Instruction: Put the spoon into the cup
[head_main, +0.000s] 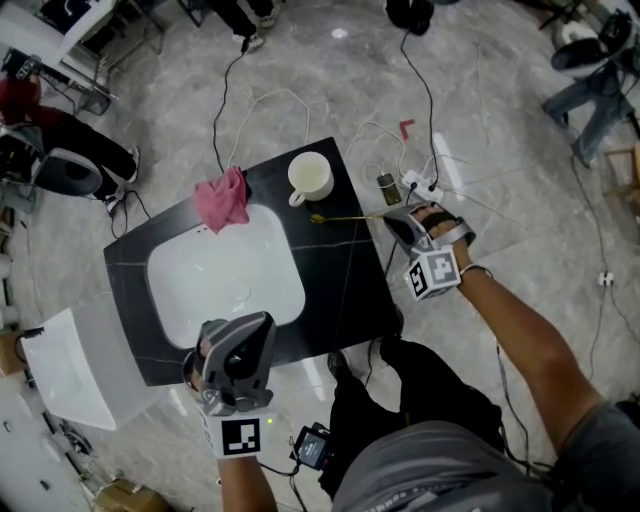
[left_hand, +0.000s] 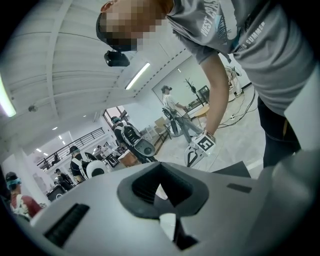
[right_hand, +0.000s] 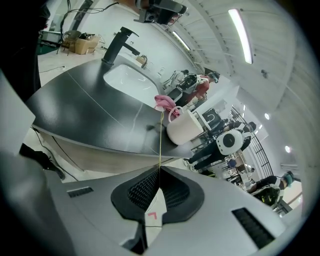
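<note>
– While the right hand-held gripper is clamped on the spoon, where exactly does it take hold?

– At the far tip of the thin gold handle. In the right gripper view the handle runs straight out from between the shut pads towards the cup. The spoon's bowl end sits just beside the cup, over the black tabletop. Whether it touches the surface cannot be told.

– How is such a spoon likely to handle?

– It is probably light, stiff and smooth. A handle this narrow may swivel between the pads, because the bowl's weight acts at the opposite end. A hold nearer the middle would be steadier. The end grip, however, keeps the hand-held gripper clear of the rim as the bowl goes in.

– And the cup?

– It is cream-coloured and stands upright with its mouth facing up, near the back edge, between the pink cloth and the spoon. It looks breakable, and a long spoon leaning on the rim could tip it.

– What of the left hand-held gripper?

– Its jaws are together on nothing. It is at the near edge, beside the white sink, well apart from the spoon.
</note>
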